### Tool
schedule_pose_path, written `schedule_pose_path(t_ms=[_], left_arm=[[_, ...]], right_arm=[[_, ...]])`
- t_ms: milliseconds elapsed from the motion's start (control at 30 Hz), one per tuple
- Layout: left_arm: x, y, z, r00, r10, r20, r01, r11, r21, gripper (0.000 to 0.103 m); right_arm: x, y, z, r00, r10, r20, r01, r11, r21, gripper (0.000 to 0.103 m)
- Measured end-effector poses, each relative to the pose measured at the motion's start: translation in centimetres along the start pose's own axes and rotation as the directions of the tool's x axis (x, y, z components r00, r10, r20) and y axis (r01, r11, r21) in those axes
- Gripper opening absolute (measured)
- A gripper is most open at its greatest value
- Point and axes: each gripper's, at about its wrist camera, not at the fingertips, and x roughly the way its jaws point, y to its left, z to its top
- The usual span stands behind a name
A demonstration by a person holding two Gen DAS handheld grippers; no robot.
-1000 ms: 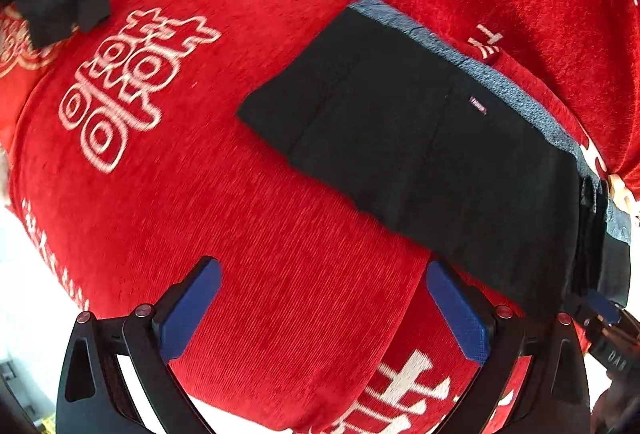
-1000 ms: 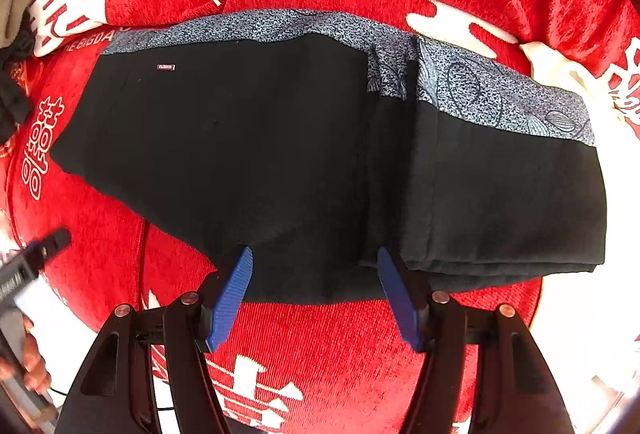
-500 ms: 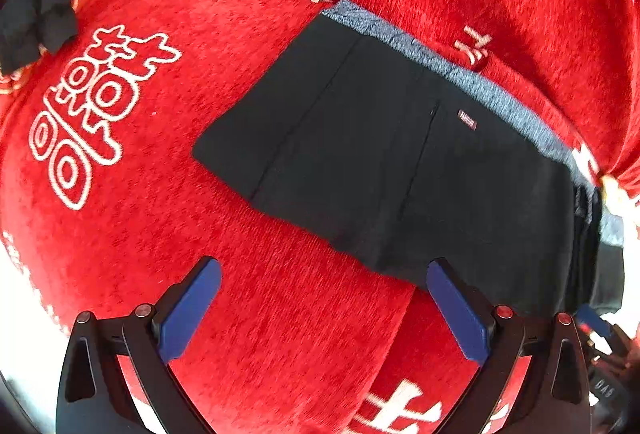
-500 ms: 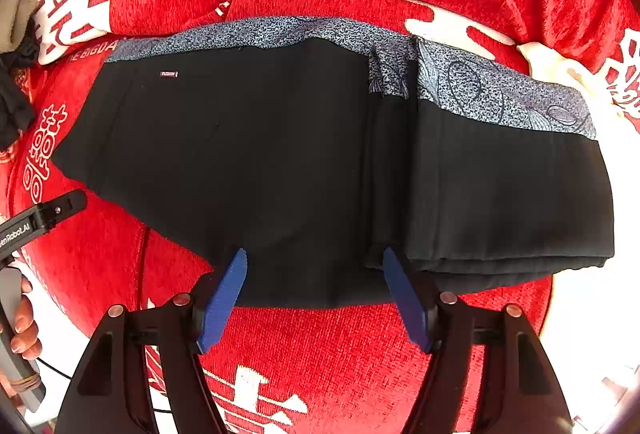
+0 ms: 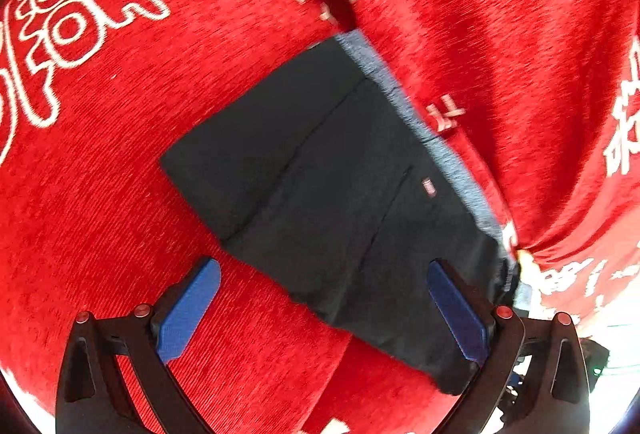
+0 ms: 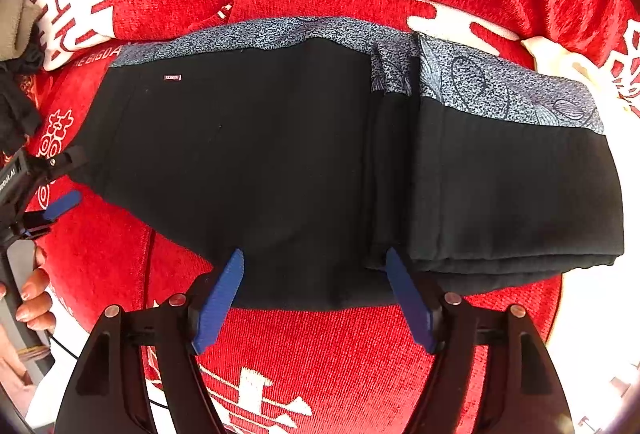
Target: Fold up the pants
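Black pants (image 6: 248,161) with a blue-grey patterned band lie flat on the red bedspread (image 6: 360,362). Their right part is folded over into a thick stack (image 6: 512,193). My right gripper (image 6: 316,294) is open and empty, with its fingertips at the near edge of the pants beside the stack. My left gripper (image 5: 324,310) is open and empty over the near edge of the pants' flat left end (image 5: 320,193). The left gripper also shows at the left edge of the right wrist view (image 6: 44,189), beside the pants' left end.
The red bedspread (image 5: 100,193) has white characters and lettering. A dark garment (image 6: 16,113) and a grey-brown cloth (image 6: 16,17) lie at the far left. A white patch (image 6: 568,65) shows behind the folded stack. The bed's edge is near me.
My left gripper has moved right and closer, so the flat end of the pants now lies between its fingers. My right gripper has shifted slightly closer to the near edge of the pants.
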Motion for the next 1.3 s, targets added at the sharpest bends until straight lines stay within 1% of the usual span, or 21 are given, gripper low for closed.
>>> schedule_pose_path(t_ms=[100, 133, 400, 533, 567, 667, 733, 767, 800, 833, 867, 900, 933, 967, 1000, 1033, 1067, 1133, 1200, 1233, 1300], left_arm=[[0.5, -0.5, -0.2, 0.996, -0.085, -0.036, 0.085, 0.996, -0.008, 0.103], [0.6, -0.6, -0.2, 0.995, -0.094, -0.042, 0.094, 0.996, -0.008, 0.103], [1.2, -1.3, 0.8, 0.996, -0.087, 0.003, 0.087, 0.993, -0.076, 0.103], [0.5, -2.5, 1.4, 0.992, -0.116, 0.05, 0.119, 0.991, -0.059, 0.103], [0.7, -2.6, 1.6, 0.992, -0.113, 0.055, 0.116, 0.992, -0.057, 0.103], [2.6, -1.4, 2.1, 0.998, -0.065, 0.022, 0.067, 0.992, -0.105, 0.103], [2.5, -1.6, 2.2, 0.998, -0.051, 0.048, 0.057, 0.991, -0.122, 0.102], [2.5, -2.0, 2.2, 0.999, -0.02, 0.046, 0.025, 0.993, -0.112, 0.091], [2.5, -2.5, 2.2, 0.997, 0.06, 0.049, -0.055, 0.995, -0.089, 0.083], [2.4, -3.1, 2.1, 0.99, 0.132, 0.055, -0.129, 0.99, -0.052, 0.066], [2.4, -3.5, 2.0, 0.983, 0.173, 0.065, -0.172, 0.985, -0.023, 0.044], [2.4, -3.9, 2.0, 0.969, 0.235, 0.072, -0.238, 0.971, 0.027, 0.04], [2.5, -4.5, 1.8, 0.961, 0.265, 0.078, -0.271, 0.96, 0.077, 0.038], [2.4, -5.5, 1.5, 0.948, 0.297, 0.109, -0.311, 0.94, 0.14, 0.037], [2.4, -6.7, 1.1, 0.931, 0.334, 0.145, -0.359, 0.91, 0.21, 0.037], [2.5, -8.3, 0.3, 0.901, 0.379, 0.209, -0.429, 0.849, 0.309, 0.036], [2.7, -9.6, -0.6, 0.87, 0.41, 0.274, -0.49, 0.78, 0.389, 0.036], [3.5, -12.1, -3.1, 0.797, 0.442, 0.413, -0.605, 0.593, 0.532, 0.035], [3.8, -12.8, -4.7, 0.759, 0.438, 0.481, -0.65, 0.474, 0.594, 0.035], [4.1, -13.0, -5.2, 0.749, 0.434, 0.501, -0.661, 0.432, 0.613, 0.035], [4.2, -12.8, -5.4, 0.742, 0.436, 0.51, -0.668, 0.405, 0.624, 0.035]], right_arm=[[0.0, 0.0, -0.1, 1.0, 0.002, 0.001, -0.002, 1.0, -0.005, 0.077], [0.0, 0.0, -0.1, 1.0, 0.003, 0.002, -0.003, 1.0, -0.008, 0.077], [0.0, -0.1, -0.1, 1.0, 0.011, 0.003, -0.011, 1.0, -0.009, 0.077], [-0.1, -0.1, -0.1, 1.0, 0.023, 0.002, -0.023, 1.0, -0.005, 0.077], [-0.2, -0.2, -0.2, 1.0, 0.027, 0.001, -0.027, 1.0, -0.002, 0.077], [-0.2, -0.3, -0.2, 0.999, 0.041, 0.002, -0.041, 0.999, 0.006, 0.077], [-0.3, -0.3, -0.2, 0.999, 0.044, 0.0, -0.044, 0.999, 0.005, 0.077], [-0.4, -0.3, -0.2, 0.999, 0.044, -0.002, -0.044, 0.999, 0.002, 0.077], [-0.5, -0.3, -0.1, 0.999, 0.046, -0.003, -0.046, 0.999, -0.003, 0.077], [-0.8, -0.4, -0.1, 0.999, 0.049, -0.004, -0.049, 0.999, -0.007, 0.077], [-1.2, -0.4, 0.0, 0.998, 0.055, -0.002, -0.055, 0.998, -0.008, 0.077], [-1.8, -0.5, 0.1, 0.998, 0.064, 0.005, -0.064, 0.998, -0.008, 0.077], [-2.3, -0.5, 0.2, 0.997, 0.072, 0.012, -0.072, 0.997, -0.008, 0.077], [-3.1, -0.6, 0.5, 0.996, 0.088, 0.025, -0.088, 0.996, -0.011, 0.077], [-4.1, -0.6, 1.0, 0.994, 0.105, 0.042, -0.105, 0.994, -0.015, 0.077], [-4.9, -0.6, 1.5, 0.991, 0.118, 0.061, -0.117, 0.993, -0.022, 0.077], [-5.8, -0.6, 2.3, 0.988, 0.133, 0.078, -0.131, 0.991, -0.029, 0.077], [-7.0, -0.5, 4.2, 0.98, 0.181, 0.086, -0.178, 0.983, -0.04, 0.077], [-7.6, 0.1, 6.9, 0.965, 0.25, 0.08, -0.247, 0.968, -0.043, 0.077], [-7.7, 0.6, 8.3, 0.955, 0.287, 0.074, -0.284, 0.958, -0.047, 0.077], [-7.4, 2.4, 11.3, 0.929, 0.368, 0.036, -0.365, 0.928, -0.072, 0.077]])
